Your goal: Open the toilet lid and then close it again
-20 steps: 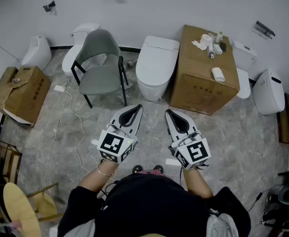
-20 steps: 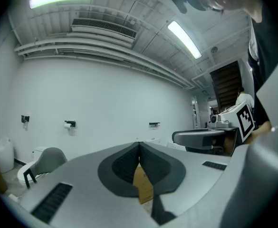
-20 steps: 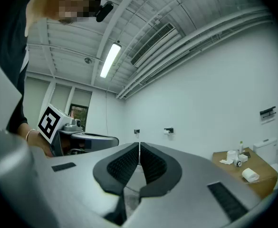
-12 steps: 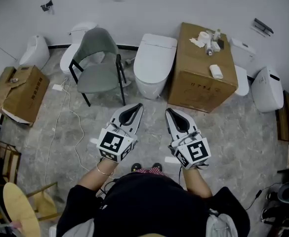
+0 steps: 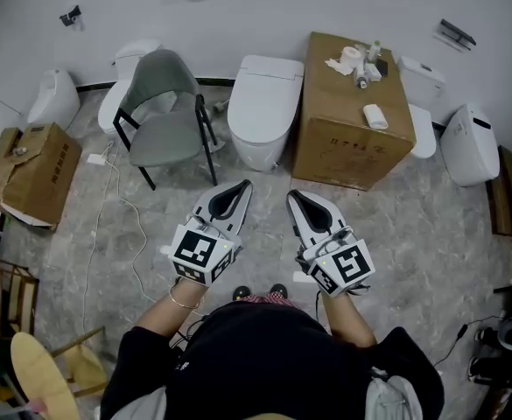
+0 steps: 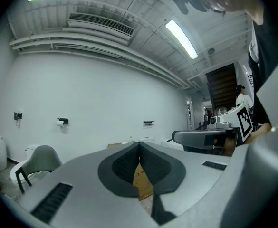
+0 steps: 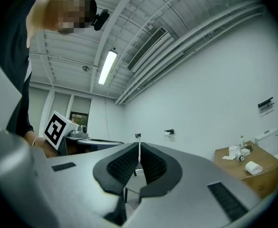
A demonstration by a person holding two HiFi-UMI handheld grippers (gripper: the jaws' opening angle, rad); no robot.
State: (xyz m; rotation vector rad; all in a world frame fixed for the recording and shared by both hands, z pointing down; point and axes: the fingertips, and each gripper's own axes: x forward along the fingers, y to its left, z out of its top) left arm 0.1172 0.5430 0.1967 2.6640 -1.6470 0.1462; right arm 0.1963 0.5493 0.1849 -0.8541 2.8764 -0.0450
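The white toilet (image 5: 263, 105) stands against the back wall in the head view, its lid down. Both grippers hover over the floor well short of it, held side by side and pointing toward it. My left gripper (image 5: 243, 186) is shut with nothing between its jaws; in the left gripper view its jaws (image 6: 139, 145) meet at the tips, with a strip of cardboard box showing through the gap lower down. My right gripper (image 5: 293, 196) is also shut and empty, its jaws (image 7: 139, 148) closed in the right gripper view.
A grey chair (image 5: 166, 116) stands left of the toilet. A large cardboard box (image 5: 352, 121) with small items on top stands right of it. Other white toilets (image 5: 470, 145) line the wall. A smaller carton (image 5: 30, 173) and a white cable (image 5: 107, 208) lie at left.
The head view has shifted a little, so the toilet, chair and box sit slightly further left and up. Both grippers keep the same shut pose.
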